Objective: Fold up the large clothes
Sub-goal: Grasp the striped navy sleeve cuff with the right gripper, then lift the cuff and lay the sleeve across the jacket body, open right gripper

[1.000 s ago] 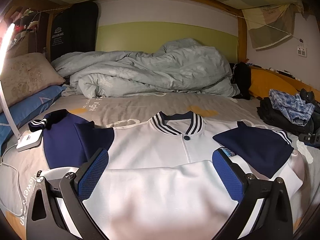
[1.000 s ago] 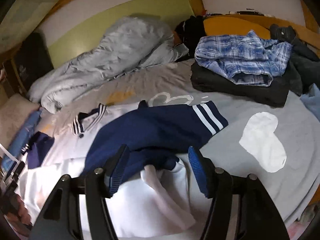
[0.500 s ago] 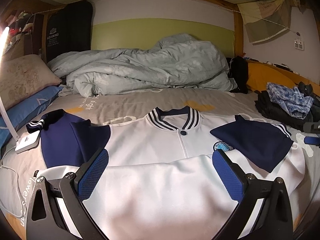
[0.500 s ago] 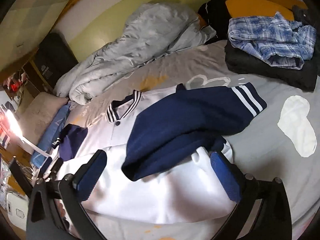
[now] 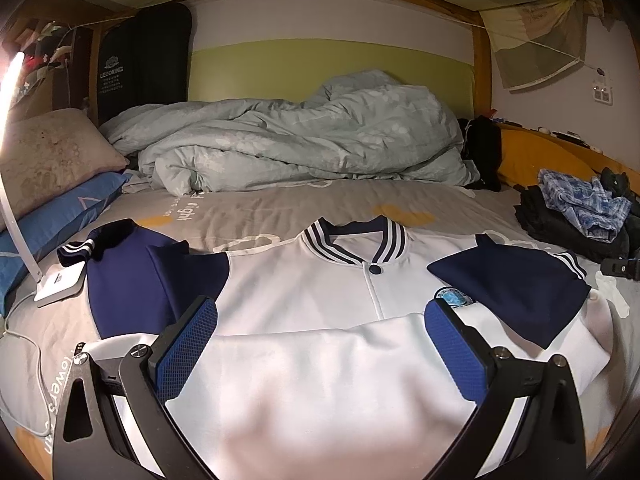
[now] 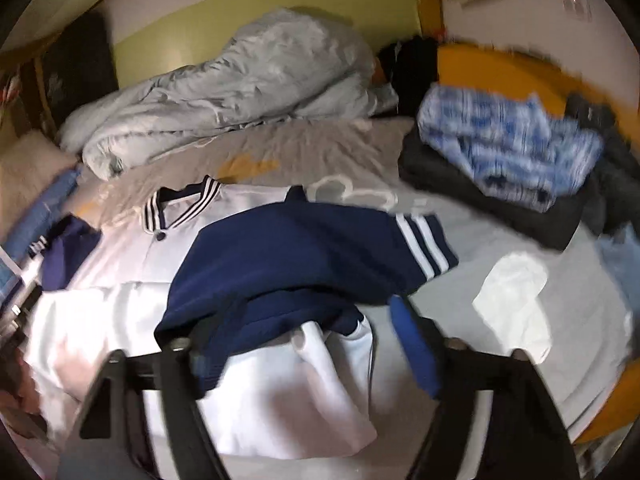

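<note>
A white jacket [image 5: 304, 292] with navy sleeves and a striped collar [image 5: 352, 240] lies face up on the bed, its lower part folded up over the chest. My left gripper [image 5: 320, 344] hovers open and wide over that white fold, pressing nothing. The right navy sleeve [image 6: 288, 256] is folded inward across the body. My right gripper [image 6: 308, 344] sits low at the jacket's right side. Its jaws are closing, with the sleeve's edge and a bunched white fold between them. The picture is blurred, and a gap shows beside the right pad.
A crumpled grey duvet [image 5: 304, 144] fills the far end of the bed. Pillows [image 5: 48, 152] and a white lamp base [image 5: 60, 284] with a cord line the left side. A pile of dark clothes topped by a plaid shirt [image 5: 576, 208] sits right. A white sock [image 6: 516, 300] lies nearby.
The right gripper's jaws spread wide, then narrowed again around the sleeve's edge and the white fold. The left gripper stayed open over the fold.
</note>
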